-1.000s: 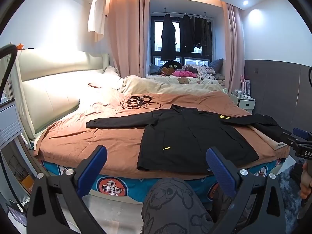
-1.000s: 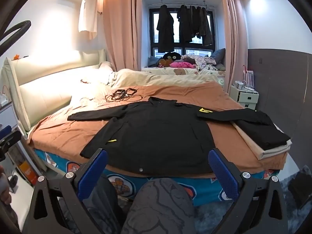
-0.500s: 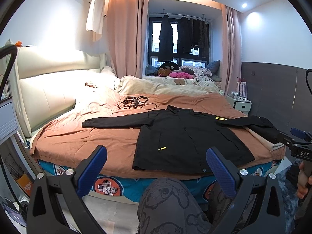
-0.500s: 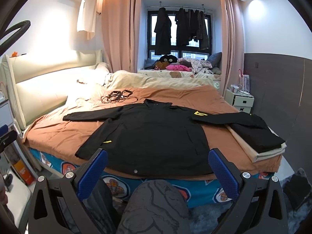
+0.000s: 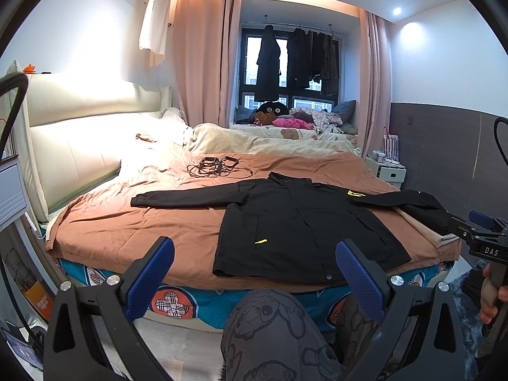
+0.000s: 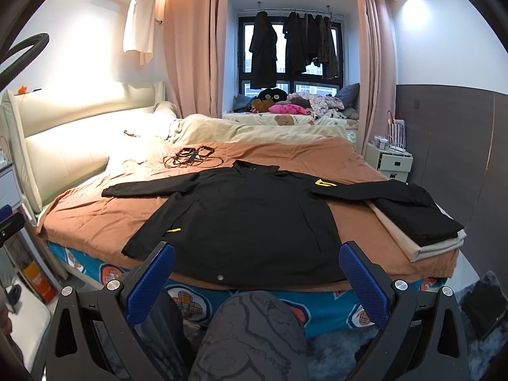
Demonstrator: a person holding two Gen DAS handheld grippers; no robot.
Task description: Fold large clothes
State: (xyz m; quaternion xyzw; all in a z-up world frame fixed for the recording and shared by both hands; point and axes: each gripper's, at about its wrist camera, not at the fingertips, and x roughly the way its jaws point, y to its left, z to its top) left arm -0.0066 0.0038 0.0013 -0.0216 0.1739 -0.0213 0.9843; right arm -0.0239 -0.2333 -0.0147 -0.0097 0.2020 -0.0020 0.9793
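A large black jacket [image 5: 301,222] lies flat and spread on the brown bedspread [image 5: 127,222], sleeves out to both sides, hem at the near bed edge. It also shows in the right wrist view [image 6: 241,216]. My left gripper [image 5: 254,273] is open and empty, held back from the bed above the person's knee. My right gripper [image 6: 257,273] is open and empty, also short of the bed edge. The right gripper's body shows at the right of the left wrist view [image 5: 485,241].
A folded black garment on a beige one [image 6: 419,225] sits at the bed's right corner. A tangle of black cables [image 6: 190,157] lies behind the jacket. A white nightstand [image 6: 393,162] stands at right. The headboard [image 5: 79,146] runs along the left.
Both grippers have pulled back and tilted up slightly, so the bed and jacket sit a little farther and lower in view. The jacket has not moved.
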